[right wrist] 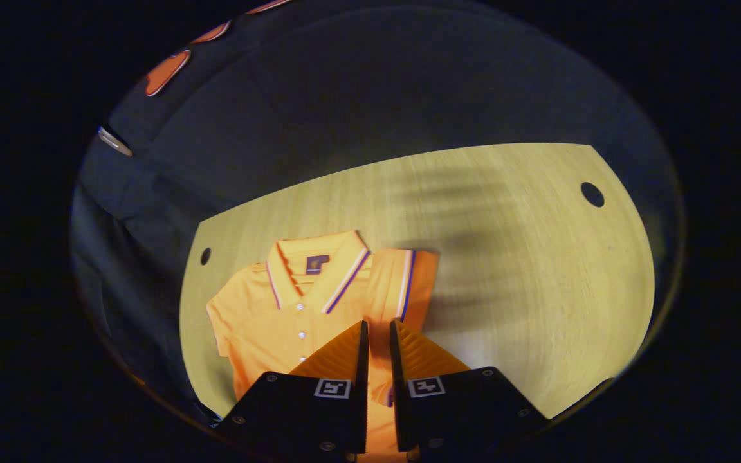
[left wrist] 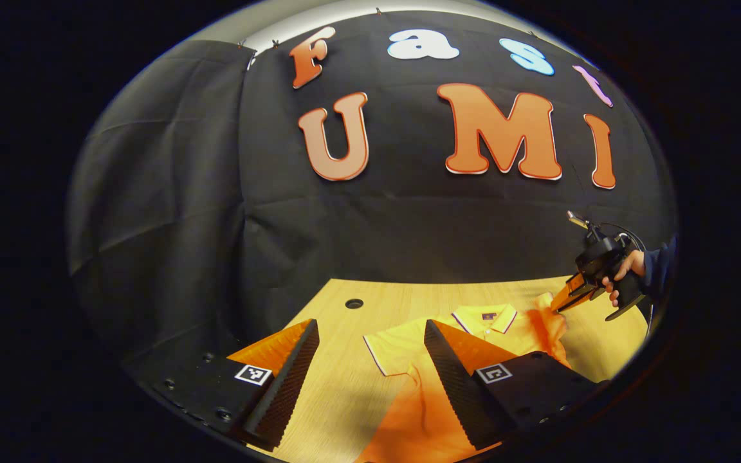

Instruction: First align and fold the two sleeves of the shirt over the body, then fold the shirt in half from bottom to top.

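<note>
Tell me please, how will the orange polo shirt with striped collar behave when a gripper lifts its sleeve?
The orange polo shirt probably behaves floppy: one sleeve already lies folded over the body. It looks thin and light, lying flat on the wooden table. Likely it slides on that smooth surface when pulled.

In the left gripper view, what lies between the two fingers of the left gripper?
Bare wooden table fills most of that gap; the orange shirt's spread sleeve reaches in beside one finger.
</note>
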The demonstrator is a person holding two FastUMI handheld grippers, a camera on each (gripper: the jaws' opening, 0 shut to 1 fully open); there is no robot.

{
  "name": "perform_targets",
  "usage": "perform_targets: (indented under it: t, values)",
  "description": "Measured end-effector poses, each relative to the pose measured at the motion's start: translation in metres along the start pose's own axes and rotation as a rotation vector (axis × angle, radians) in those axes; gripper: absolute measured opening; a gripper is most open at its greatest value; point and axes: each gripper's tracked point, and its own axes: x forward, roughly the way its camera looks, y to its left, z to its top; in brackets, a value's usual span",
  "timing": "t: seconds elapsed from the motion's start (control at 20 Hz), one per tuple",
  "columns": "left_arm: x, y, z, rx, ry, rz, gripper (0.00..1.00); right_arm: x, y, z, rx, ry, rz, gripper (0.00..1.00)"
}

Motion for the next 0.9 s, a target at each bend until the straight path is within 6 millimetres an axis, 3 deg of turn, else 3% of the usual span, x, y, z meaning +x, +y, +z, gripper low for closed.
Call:
perform_targets:
  t: [0.15, 0.2, 0.35, 0.45, 0.65, 0.9]
  values:
    - [0.037, -0.012, -0.021, -0.023, 0.097, -0.076, 0.99, -0.015, 0.021, -0.004, -0.065, -0.028, 0.052, 0.39]
    - [0.046, -0.013, -0.031, -0.036, 0.148, -0.090, 0.99, -0.022, 0.020, -0.002, -0.090, -0.049, 0.042, 0.40]
    - [0.072, -0.018, -0.053, -0.090, 0.297, -0.134, 0.99, -0.050, 0.015, 0.002, -0.142, -0.127, -0.006, 0.61]
    - [0.089, -0.013, -0.063, -0.107, 0.386, -0.150, 0.99, -0.069, 0.013, 0.006, -0.152, -0.194, -0.026, 0.83]
    - [0.122, -0.017, -0.084, -0.110, 0.526, -0.170, 0.98, -0.106, 0.002, -0.001, -0.121, -0.290, -0.068, 0.92]
    - [0.165, -0.014, -0.111, -0.119, 0.691, -0.169, 1.00, -0.148, -0.010, -0.020, -0.085, -0.385, -0.124, 0.95]
